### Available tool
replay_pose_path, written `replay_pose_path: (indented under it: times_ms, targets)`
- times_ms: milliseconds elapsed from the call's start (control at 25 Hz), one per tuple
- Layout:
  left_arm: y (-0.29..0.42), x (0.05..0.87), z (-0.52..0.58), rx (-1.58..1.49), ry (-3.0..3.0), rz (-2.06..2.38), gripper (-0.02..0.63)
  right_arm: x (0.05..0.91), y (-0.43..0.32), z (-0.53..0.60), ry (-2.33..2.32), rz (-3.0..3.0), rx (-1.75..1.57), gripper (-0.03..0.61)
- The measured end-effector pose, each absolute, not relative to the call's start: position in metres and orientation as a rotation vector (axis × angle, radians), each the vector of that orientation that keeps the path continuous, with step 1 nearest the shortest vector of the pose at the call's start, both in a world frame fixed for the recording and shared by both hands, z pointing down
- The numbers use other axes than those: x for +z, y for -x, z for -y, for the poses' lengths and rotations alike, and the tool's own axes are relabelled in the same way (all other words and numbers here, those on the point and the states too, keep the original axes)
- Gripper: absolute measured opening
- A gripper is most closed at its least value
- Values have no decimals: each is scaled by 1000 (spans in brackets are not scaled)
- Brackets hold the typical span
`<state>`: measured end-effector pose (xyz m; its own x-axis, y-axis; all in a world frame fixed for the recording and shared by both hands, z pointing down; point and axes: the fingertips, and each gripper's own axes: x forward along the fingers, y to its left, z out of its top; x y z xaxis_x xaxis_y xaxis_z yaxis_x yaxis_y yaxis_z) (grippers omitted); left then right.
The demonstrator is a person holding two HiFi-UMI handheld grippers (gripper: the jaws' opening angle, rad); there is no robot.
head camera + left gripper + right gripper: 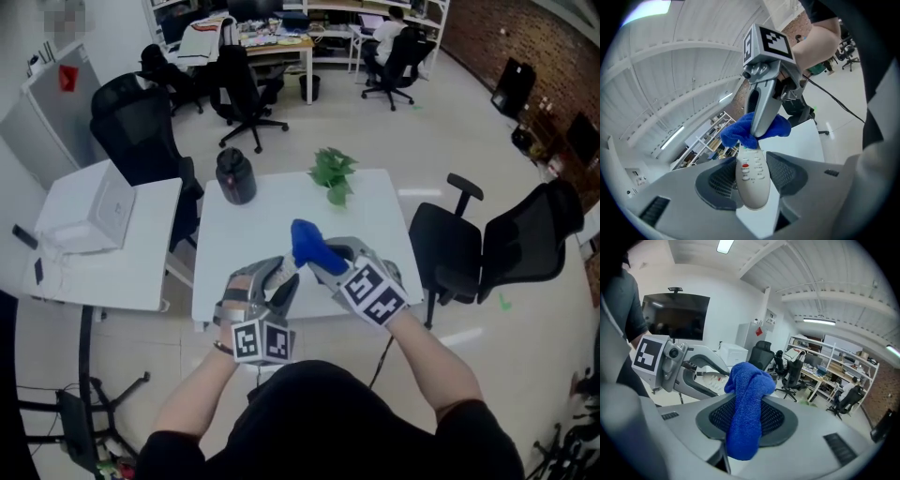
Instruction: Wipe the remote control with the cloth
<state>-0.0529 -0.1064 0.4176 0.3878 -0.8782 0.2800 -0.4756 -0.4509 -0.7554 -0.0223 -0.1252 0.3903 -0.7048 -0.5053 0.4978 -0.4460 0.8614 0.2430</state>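
Observation:
The white remote control [752, 180], with one red button among pale ones, sticks out lengthwise between the jaws of my left gripper [753, 174], which is shut on it. My right gripper [743, 427] is shut on the blue cloth [746, 404], which bunches up over its jaws. In the left gripper view the cloth [738, 132] rests on the remote's far end under the right gripper [757, 129]. In the head view both grippers meet above the table's near edge, the left gripper [279, 274] beside the cloth [307, 244] and the right gripper [321, 262].
The white table [375, 220] carries a black jug [235, 175] at its far left and a small green plant [332, 175] at the back. A second white table [141, 272] with a white box stands to the left. Black office chairs [492, 248] stand to the right.

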Motion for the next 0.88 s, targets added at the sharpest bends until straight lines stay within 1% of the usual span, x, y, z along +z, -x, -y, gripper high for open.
replay_pose_path:
  times_ms: [120,320,440,760,880]
  targets:
    - [44,421,111,-937,2080,-1202,202,373,10,122,-675,2542,-149,127]
    - [33,419,112,-941,2083,-1192,202,376,47,80,-409,2568,-196,129]
    - [32,415,109,-925,2069,-1153,202,383,56,74,-365,2547,-178,129]
    - [55,410,98,-882,2055,-1072,202,369,18,132,-720,2517,-118,128]
    - [64,411,100,-882,2074,-1081,202,356,15,135,-769,2538,-119,129]
